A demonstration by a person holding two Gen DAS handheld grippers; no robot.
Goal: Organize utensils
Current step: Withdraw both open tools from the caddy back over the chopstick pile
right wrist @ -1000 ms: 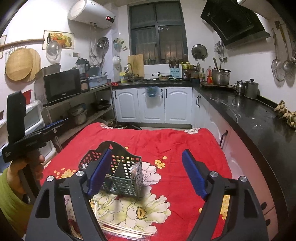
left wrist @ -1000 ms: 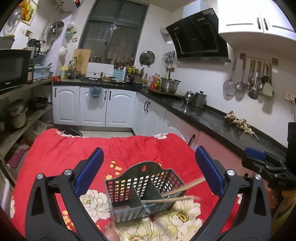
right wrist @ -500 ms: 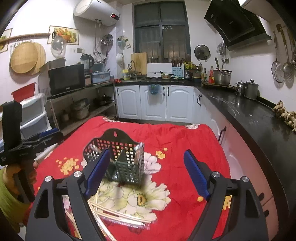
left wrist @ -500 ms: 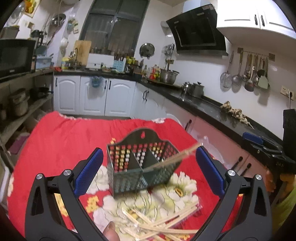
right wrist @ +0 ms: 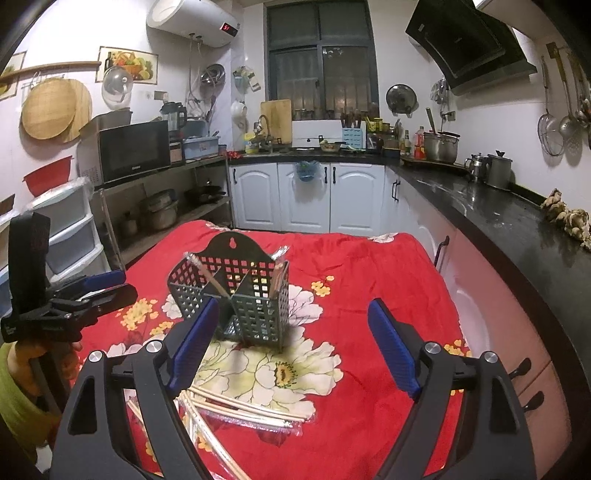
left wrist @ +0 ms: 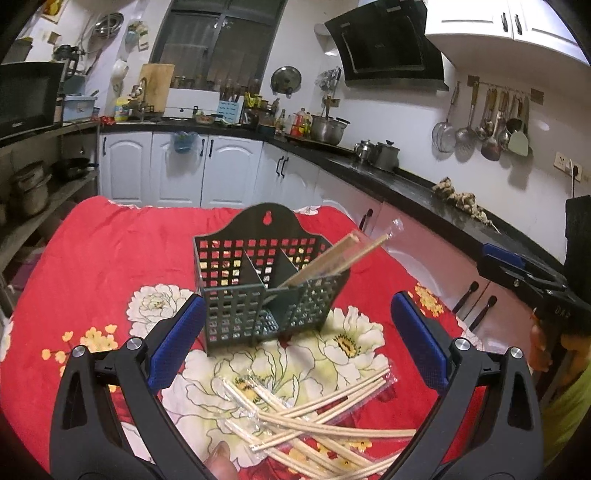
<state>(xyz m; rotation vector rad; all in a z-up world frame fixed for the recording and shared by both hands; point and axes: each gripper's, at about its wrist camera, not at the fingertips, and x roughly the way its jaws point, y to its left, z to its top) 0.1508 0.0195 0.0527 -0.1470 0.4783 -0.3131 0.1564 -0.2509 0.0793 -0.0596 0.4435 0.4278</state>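
Left wrist: left gripper (left wrist: pixel 295 332) jaws apart, empty; loose chopsticks (left wrist: pixel 317 417) near, in front of the basket (left wrist: pixel 266 280), so drop low and pinch one pair mid-length. Right wrist: right gripper (right wrist: pixel 291 343) also spread, empty; basket (right wrist: pixel 240 295) far-left holds two pairs, keep it steady.

Floral red cloth (left wrist: pixel 110 251) under basket (left wrist: pixel 258 295), chopsticks (left wrist: pixel 314 417).

Inside a lived-in home kitchen: white cabinets (right wrist: pixel 306 197) under a black counter (right wrist: pixel 491 206), range hood (left wrist: pixel 388 44) above stockpot (left wrist: pixel 327 127), ladles and strainers (left wrist: pixel 487 127) hung on the wall, microwave (right wrist: pixel 133 151), water heater (right wrist: pixel 192 20), cutting board (right wrist: pixel 276 118) by the tap.
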